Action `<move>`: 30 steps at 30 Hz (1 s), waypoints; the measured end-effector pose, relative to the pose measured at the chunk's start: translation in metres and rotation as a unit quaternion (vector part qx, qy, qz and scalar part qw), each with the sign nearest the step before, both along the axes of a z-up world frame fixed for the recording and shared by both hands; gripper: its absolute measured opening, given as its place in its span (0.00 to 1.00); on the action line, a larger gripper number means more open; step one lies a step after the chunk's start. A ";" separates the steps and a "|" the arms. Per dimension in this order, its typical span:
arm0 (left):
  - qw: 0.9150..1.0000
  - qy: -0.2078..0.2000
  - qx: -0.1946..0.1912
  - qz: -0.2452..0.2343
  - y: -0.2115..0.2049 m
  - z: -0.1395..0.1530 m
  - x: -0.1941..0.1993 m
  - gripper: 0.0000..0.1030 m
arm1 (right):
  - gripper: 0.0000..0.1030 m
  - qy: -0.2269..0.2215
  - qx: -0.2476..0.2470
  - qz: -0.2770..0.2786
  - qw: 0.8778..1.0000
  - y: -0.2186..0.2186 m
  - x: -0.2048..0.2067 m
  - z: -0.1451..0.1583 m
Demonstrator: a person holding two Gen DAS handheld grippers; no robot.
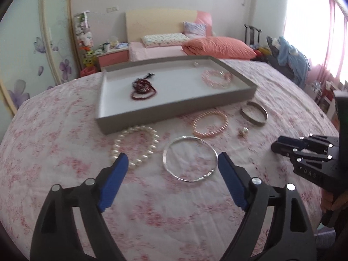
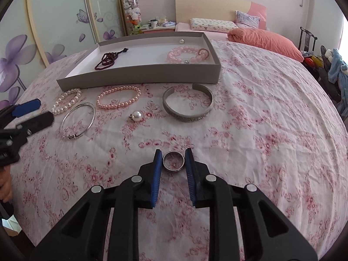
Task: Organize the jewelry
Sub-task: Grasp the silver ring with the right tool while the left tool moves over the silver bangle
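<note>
Between the blue pads of my right gripper sat a small silver ring, clamped from both sides and lying on the floral bedspread. My left gripper stood wide apart with nothing in it, its tips either side of the near half of a thin silver bangle that lay flat on the cloth, one tip over the edge of a white pearl bracelet.

Of writing I could read very little: the letters "D A S" in white on the black body of my right tool, as seen from the left camera. Some faint print ran along the left wall of the grey tray, too small to make out.

That tray, shallow with a white floor, held four things: a dark red bead string with a black tassel toward its left, a pink chunky bead bracelet toward its right with a pink ring-shaped piece against it, and a single pearl near the far wall.

Outside the tray, just before its near wall, lay the white pearls, a pink pearl bracelet and a wide grey patterned cuff, open at the back. A loose pearl charm rested between the pink pearls and the cuff, nearer me.
</note>
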State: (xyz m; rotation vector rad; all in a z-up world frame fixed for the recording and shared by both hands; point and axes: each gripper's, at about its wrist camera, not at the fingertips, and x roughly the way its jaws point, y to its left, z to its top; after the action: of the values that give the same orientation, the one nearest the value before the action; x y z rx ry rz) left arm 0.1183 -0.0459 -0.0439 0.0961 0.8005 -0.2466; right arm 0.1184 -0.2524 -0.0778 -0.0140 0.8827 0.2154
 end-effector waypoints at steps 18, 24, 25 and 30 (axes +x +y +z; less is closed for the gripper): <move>0.996 0.075 0.045 0.026 -0.041 -0.036 0.044 0.88 | 0.22 0.001 0.024 0.001 1.000 -0.010 -0.001 0.000; 0.997 0.070 0.029 0.032 -0.039 -0.034 0.045 0.70 | 0.22 0.002 0.025 0.000 1.000 -0.009 0.000 0.000; 0.997 0.069 0.029 0.032 -0.038 -0.034 0.044 0.70 | 0.22 0.002 0.025 0.000 1.000 -0.009 0.000 0.000; 0.996 0.079 0.032 0.036 -0.028 -0.032 0.035 0.70 | 0.22 0.002 0.025 0.002 1.000 -0.009 0.000 0.000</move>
State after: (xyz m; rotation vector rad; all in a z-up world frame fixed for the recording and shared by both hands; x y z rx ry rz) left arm 0.1538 -0.0744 -0.0758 0.1098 0.9678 -0.1617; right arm 0.1184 -0.2616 -0.0780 0.0314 0.8812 0.2408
